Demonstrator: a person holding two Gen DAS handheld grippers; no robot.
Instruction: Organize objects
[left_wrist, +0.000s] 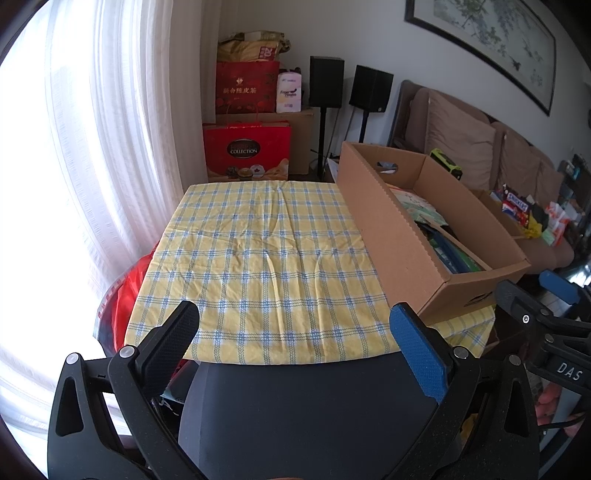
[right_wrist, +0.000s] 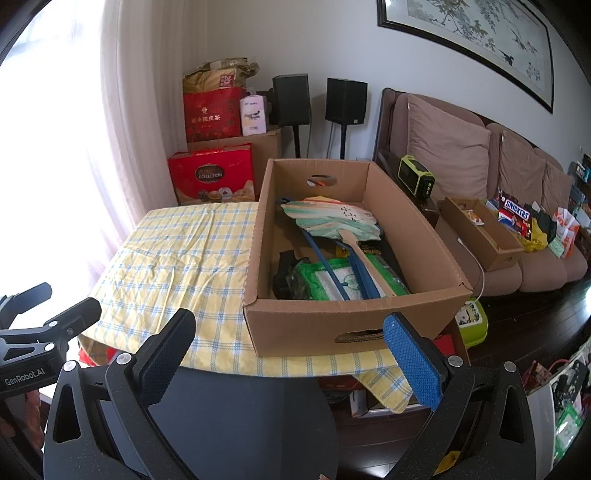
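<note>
Above the tablecloth (left_wrist: 258, 251), both tongs (left_wrist: 295, 339) (right_wrist: 291, 350) wide apart, empty.

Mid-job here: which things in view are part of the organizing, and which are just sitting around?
Job: cardboard box on the checked tablecloth, holding paper fan, blue-handled swatter, green packet.

Lying about: sofa, speakers, red gift boxes, Snickers box.

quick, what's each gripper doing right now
left gripper: open, holding nothing.
right gripper: open, holding nothing.
</note>
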